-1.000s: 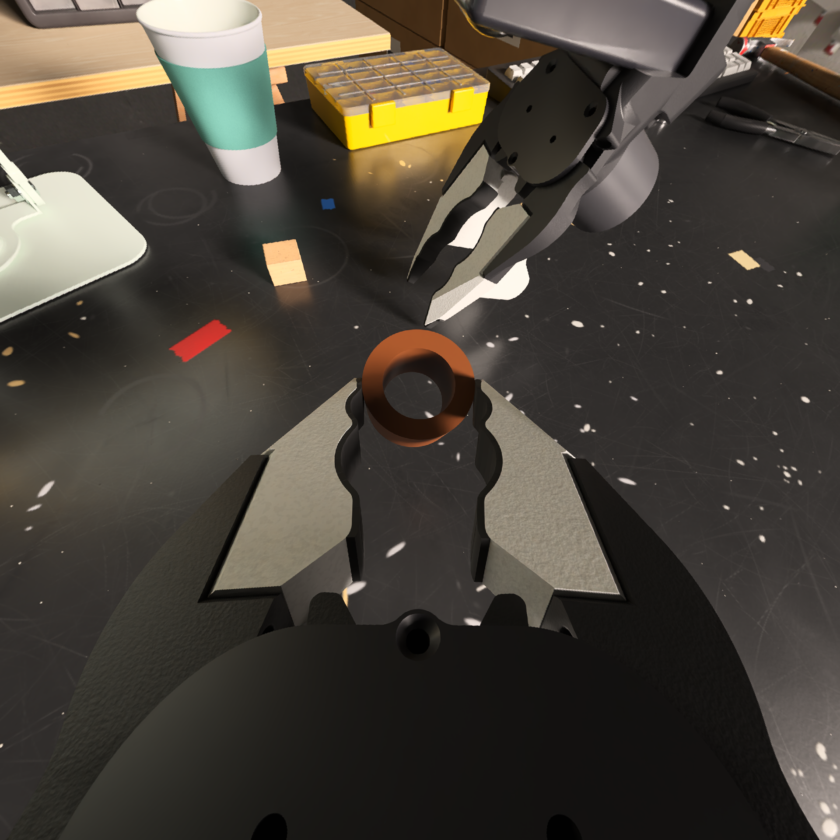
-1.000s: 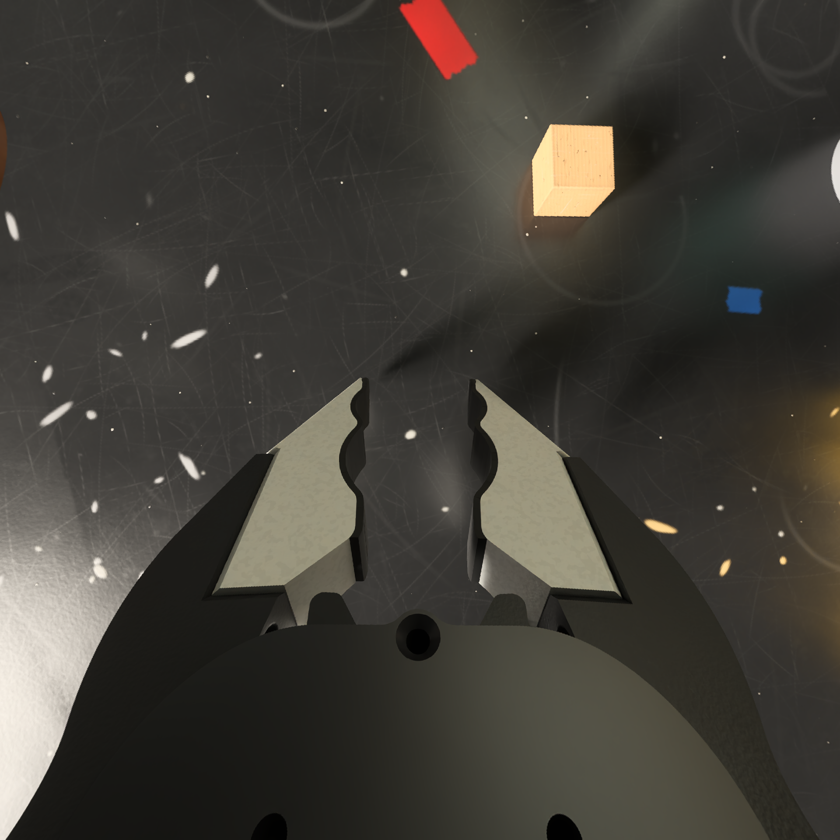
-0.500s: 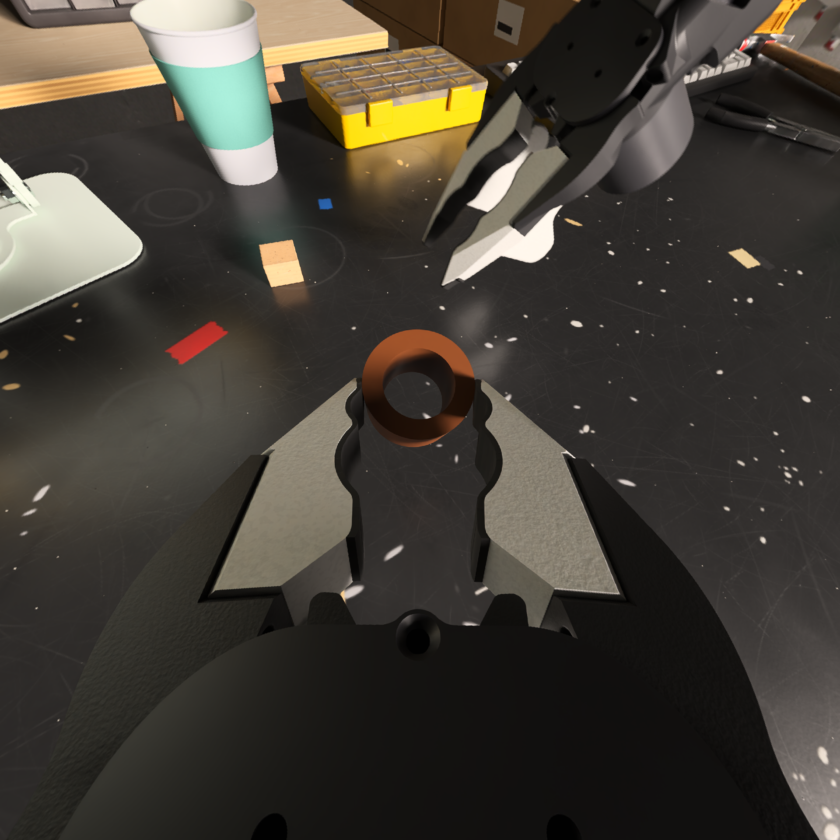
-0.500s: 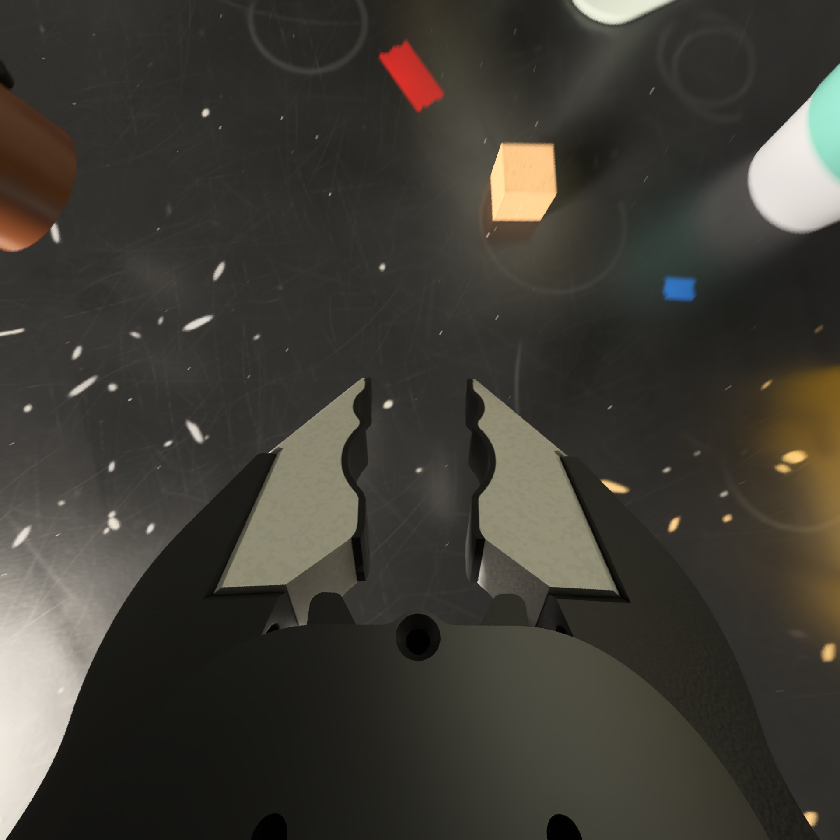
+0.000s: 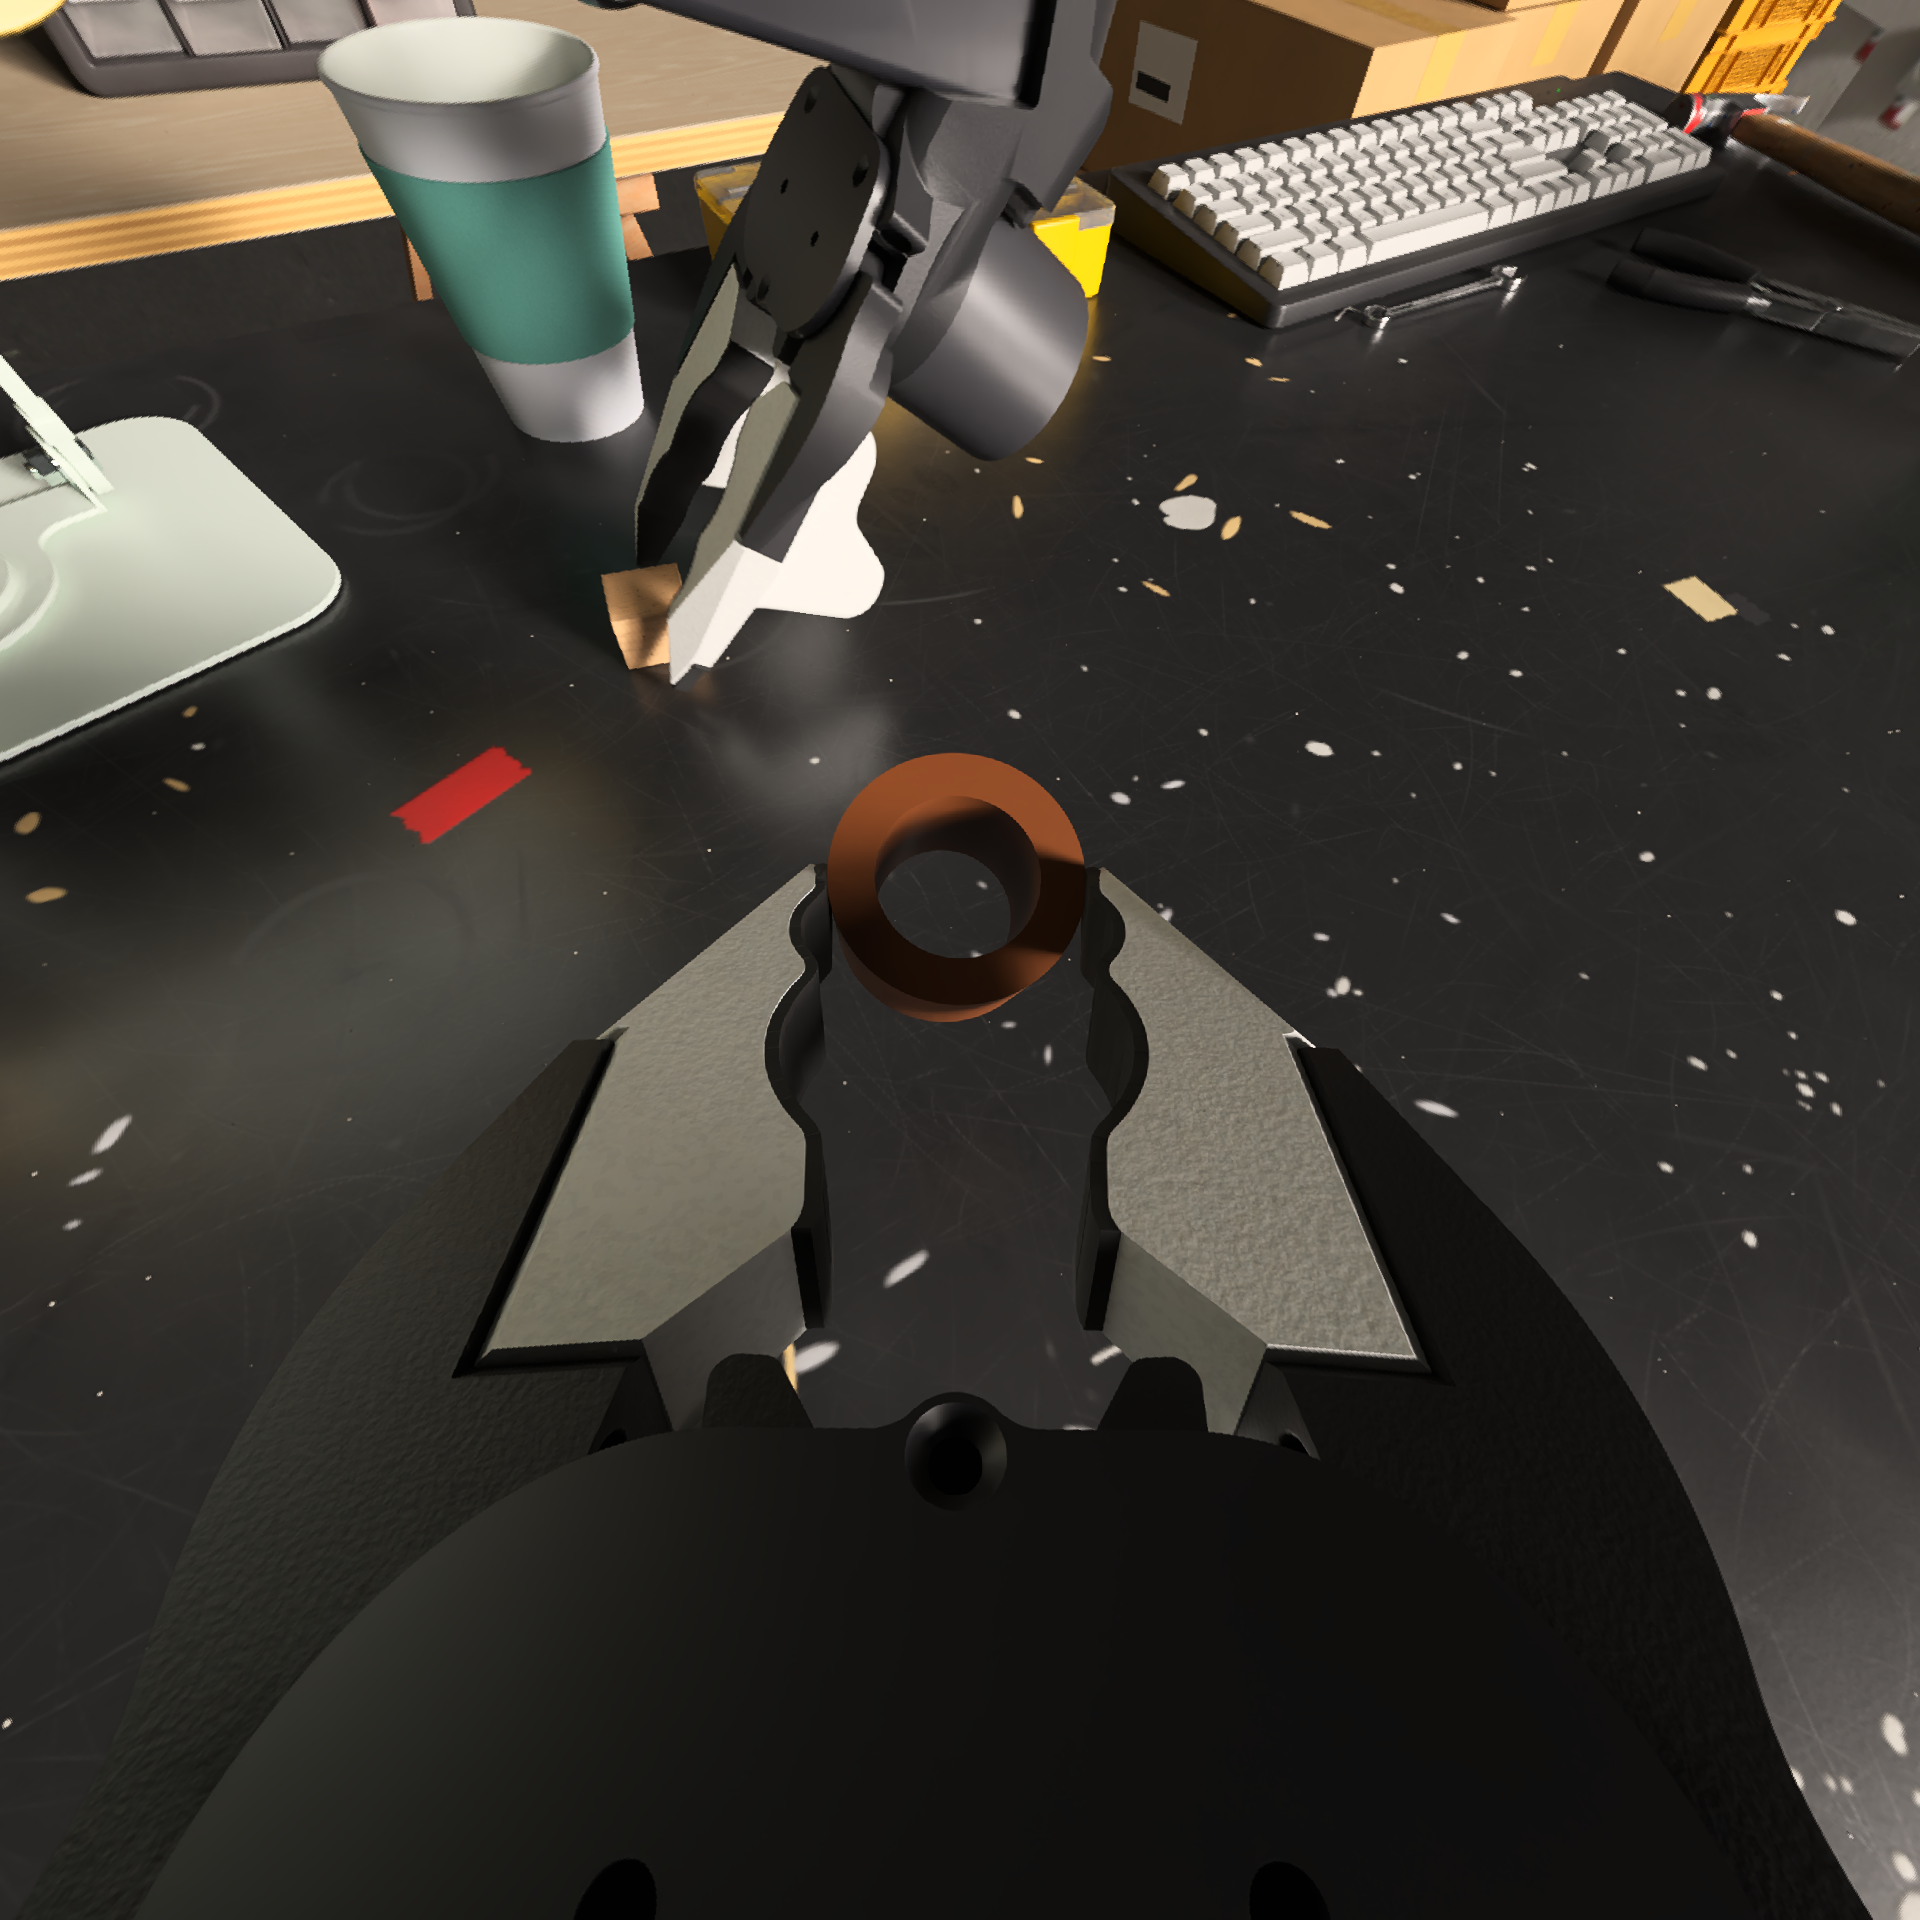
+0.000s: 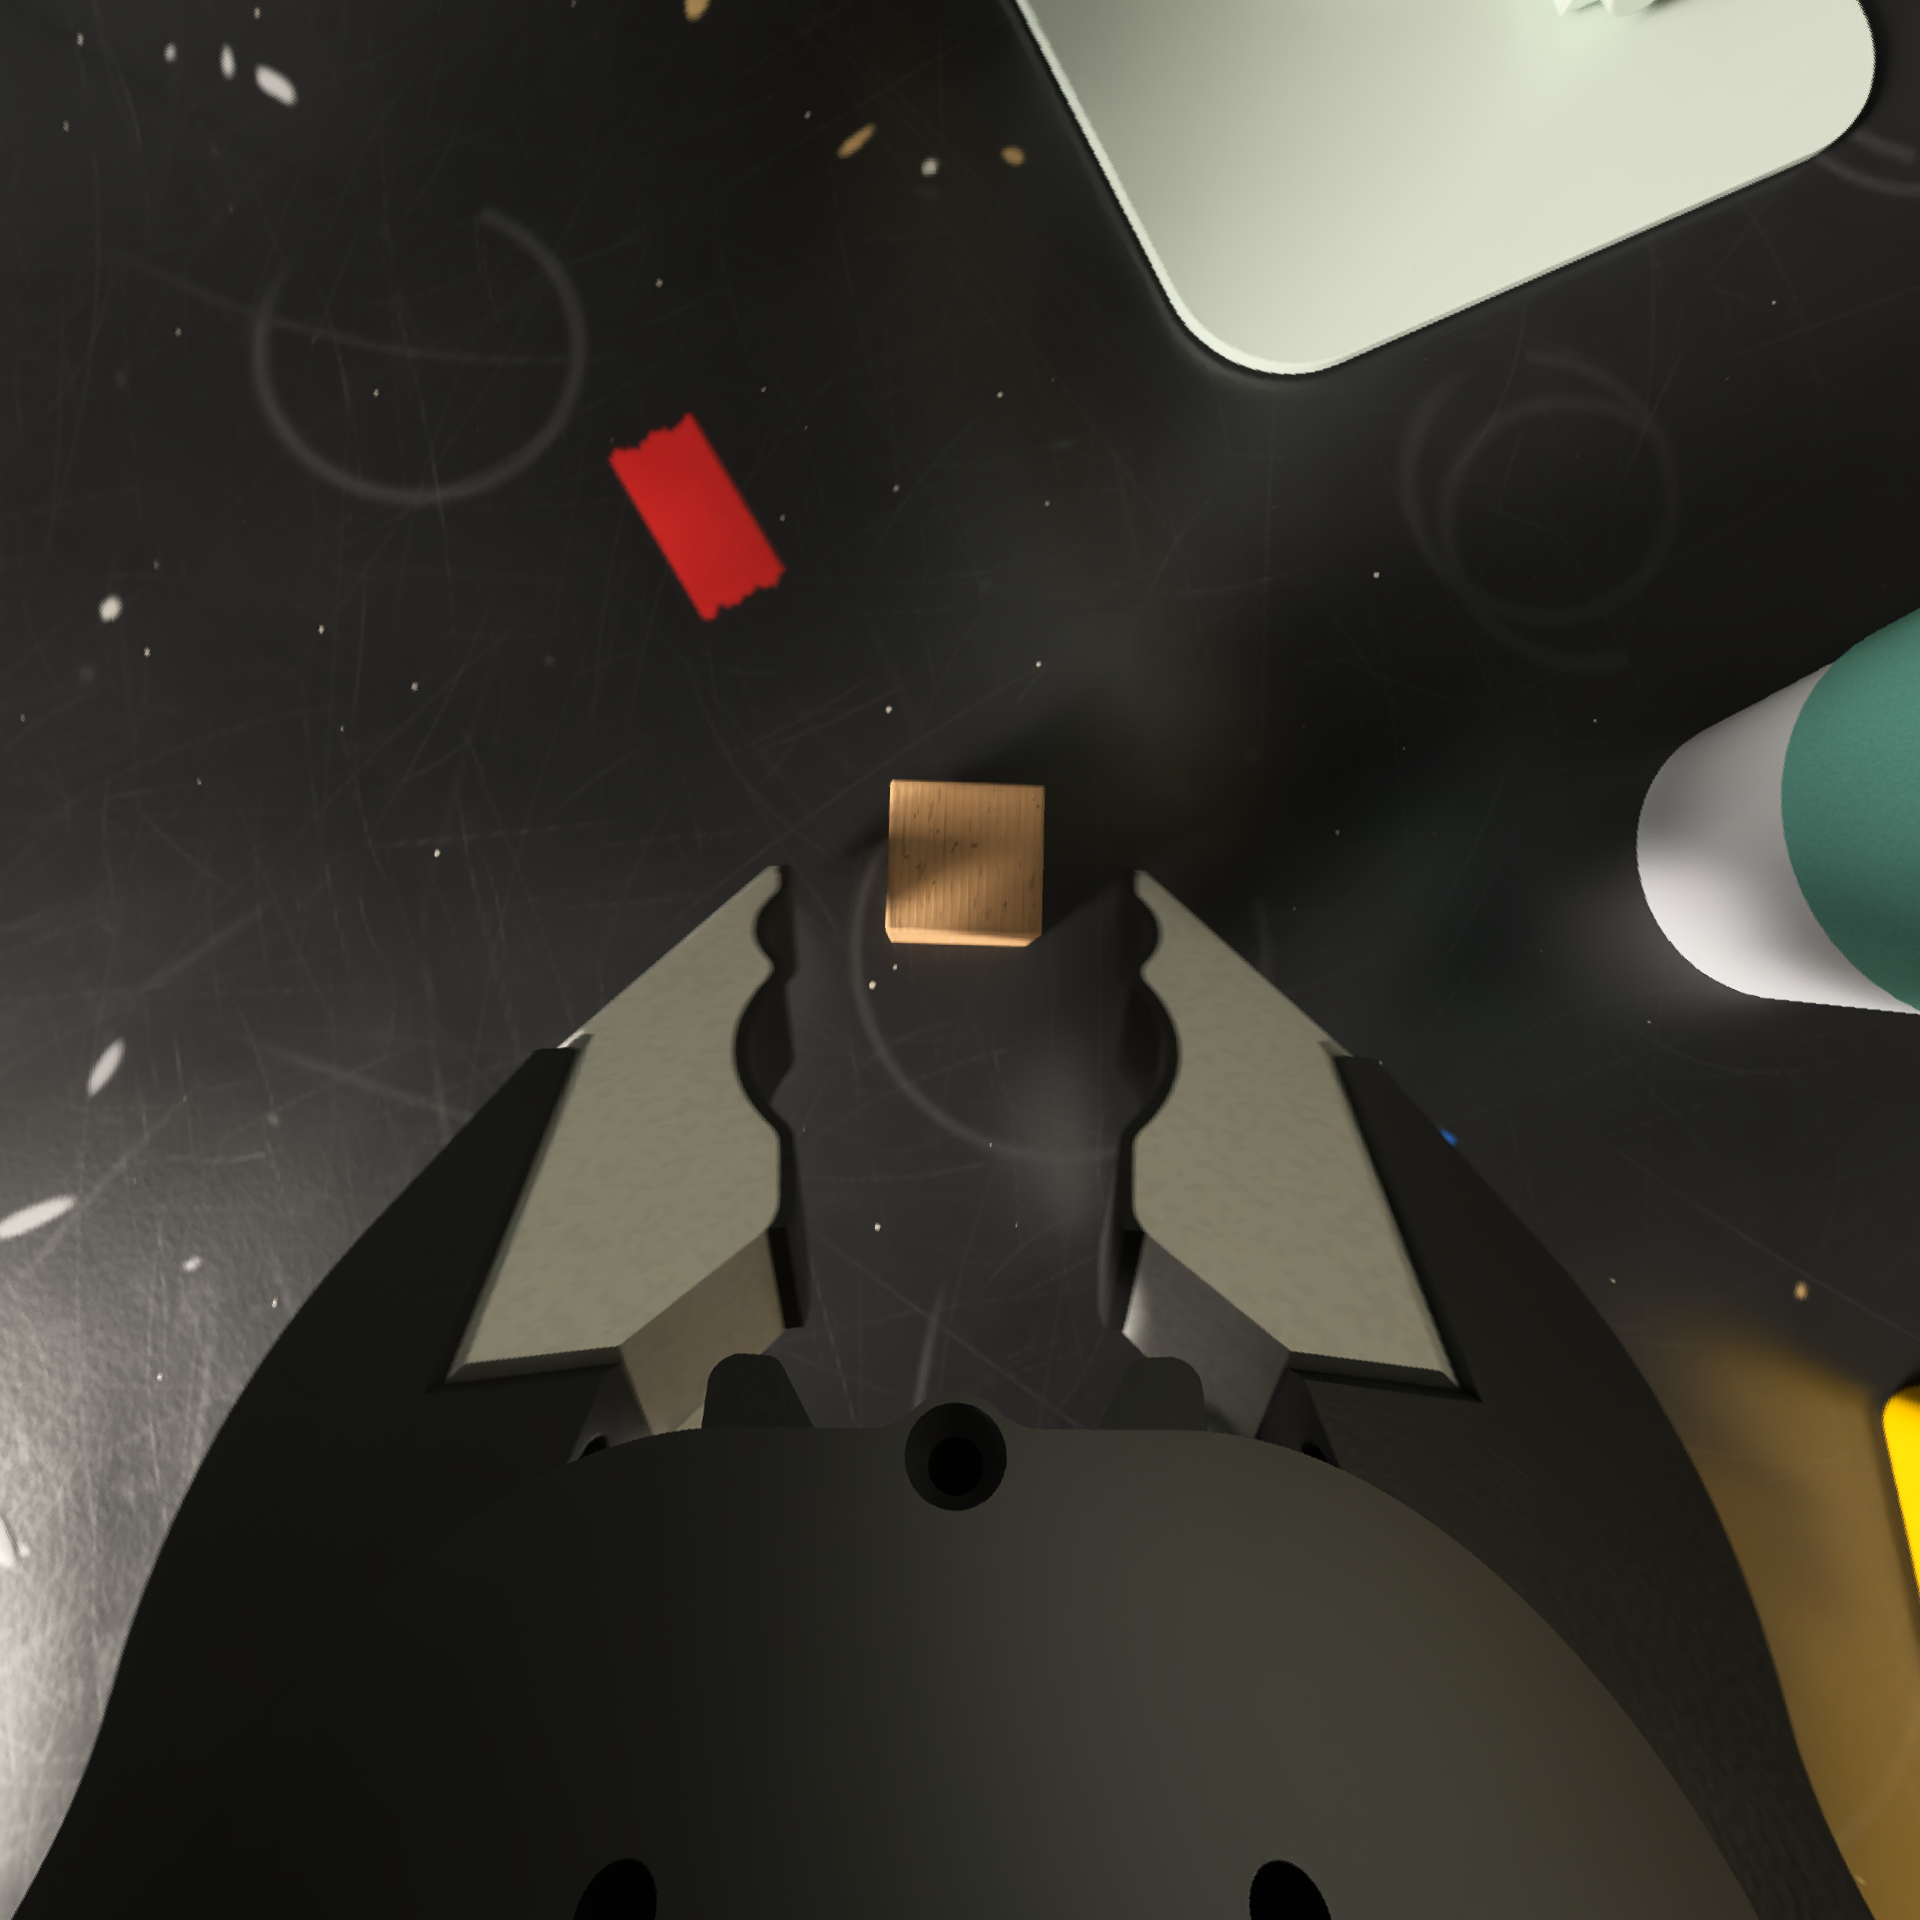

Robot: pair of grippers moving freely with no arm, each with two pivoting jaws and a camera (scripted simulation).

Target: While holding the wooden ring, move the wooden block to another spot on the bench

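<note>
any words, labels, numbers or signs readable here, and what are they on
No text can be read in either view.
White sticker on the cardboard box: dark marks, too small and blurred to read.
Keyboard: key legends too small to read.
Paper cup, red tape, wooden block, wooden ring: no markings visible.

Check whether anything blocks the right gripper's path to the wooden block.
Nothing visible does. The right gripper is open just above the wooden block, which lies on bare bench between its fingertips. The paper cup and red tape stand off to the sides.
</note>
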